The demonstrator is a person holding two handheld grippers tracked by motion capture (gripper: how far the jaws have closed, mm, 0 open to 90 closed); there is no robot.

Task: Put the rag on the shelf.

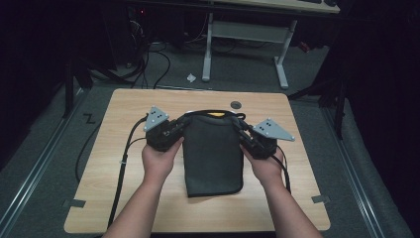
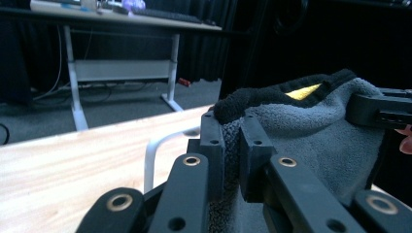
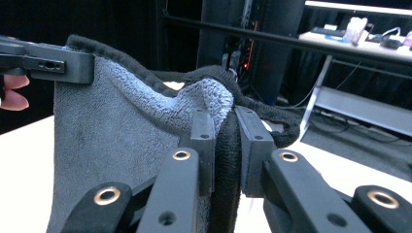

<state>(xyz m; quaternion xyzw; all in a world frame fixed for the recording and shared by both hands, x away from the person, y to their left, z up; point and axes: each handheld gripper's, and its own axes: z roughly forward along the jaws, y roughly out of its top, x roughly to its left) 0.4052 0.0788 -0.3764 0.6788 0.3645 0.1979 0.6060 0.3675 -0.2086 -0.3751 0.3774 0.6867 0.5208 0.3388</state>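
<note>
A dark grey towel (image 1: 213, 153) with a black hem and a yellow tag (image 1: 215, 115) lies folded lengthwise on the wooden table (image 1: 124, 193). My left gripper (image 1: 181, 130) is shut on the towel's far left corner. My right gripper (image 1: 242, 133) is shut on its far right corner. Between them the far edge is lifted off the table and sags a little. In the left gripper view the jaws pinch the fleecy cloth (image 2: 311, 126) below the hem, with the other gripper (image 2: 381, 110) beyond. In the right gripper view the jaws clamp the black hem (image 3: 228, 145) of the towel (image 3: 111, 145).
A round dark grommet (image 1: 236, 104) sits in the table near its far edge. Cables (image 1: 121, 163) trail from the left gripper over the table's left side. Beyond the table stands a white-legged desk (image 1: 247, 37) on grey carpet.
</note>
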